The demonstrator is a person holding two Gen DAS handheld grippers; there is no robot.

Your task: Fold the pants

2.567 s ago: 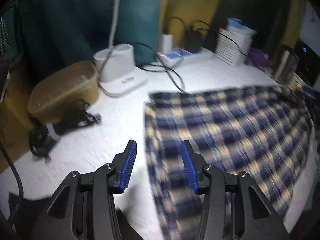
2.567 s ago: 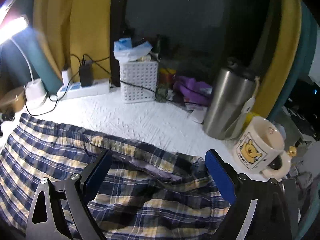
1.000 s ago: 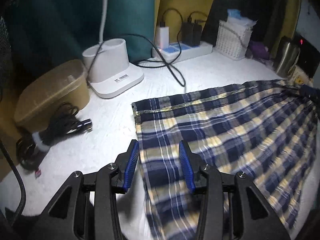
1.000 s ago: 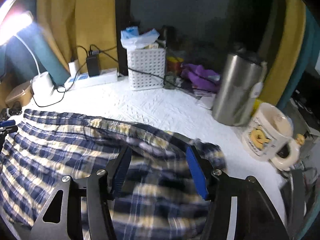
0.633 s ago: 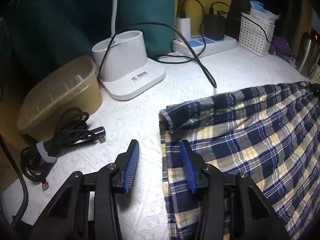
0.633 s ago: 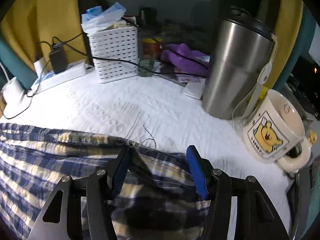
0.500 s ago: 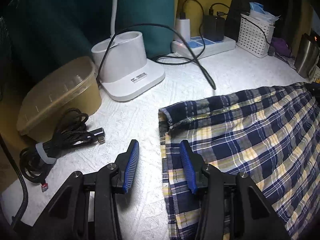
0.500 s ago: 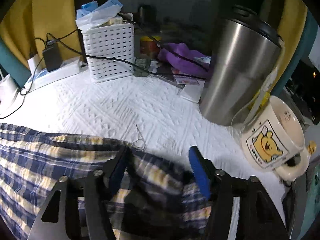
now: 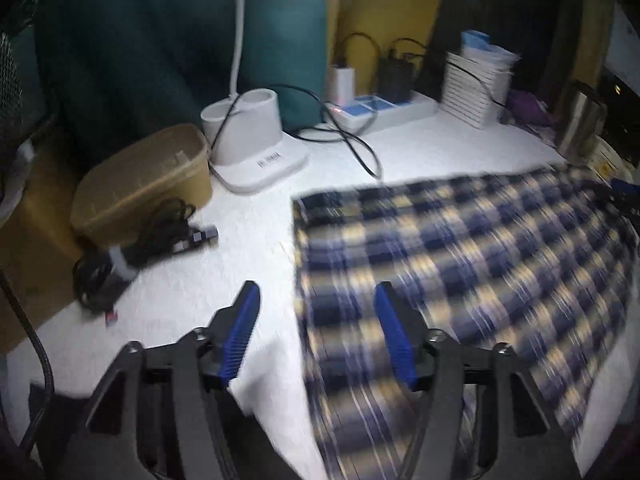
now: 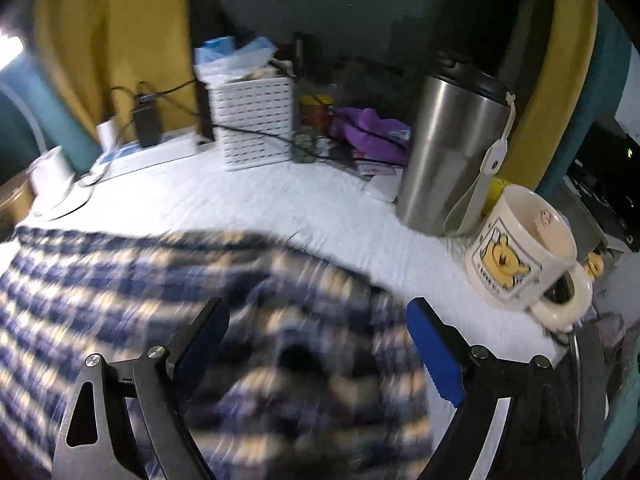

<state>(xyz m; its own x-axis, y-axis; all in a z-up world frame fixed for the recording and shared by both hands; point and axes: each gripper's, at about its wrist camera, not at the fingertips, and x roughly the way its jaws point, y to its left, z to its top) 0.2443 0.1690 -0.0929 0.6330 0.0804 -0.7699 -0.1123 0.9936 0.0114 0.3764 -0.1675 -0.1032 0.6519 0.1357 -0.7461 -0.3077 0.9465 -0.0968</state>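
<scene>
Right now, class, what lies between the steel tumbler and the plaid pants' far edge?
Only bare white textured tablecloth separates the steel tumbler from the plaid pants, per the right wrist view.

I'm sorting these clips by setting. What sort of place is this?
Most likely a lived-in home desk or bedroom table, not a lab. A power strip with chargers, a cartoon mug beside a steel tumbler, and the plaid pants spread out for folding suggest it.
</scene>
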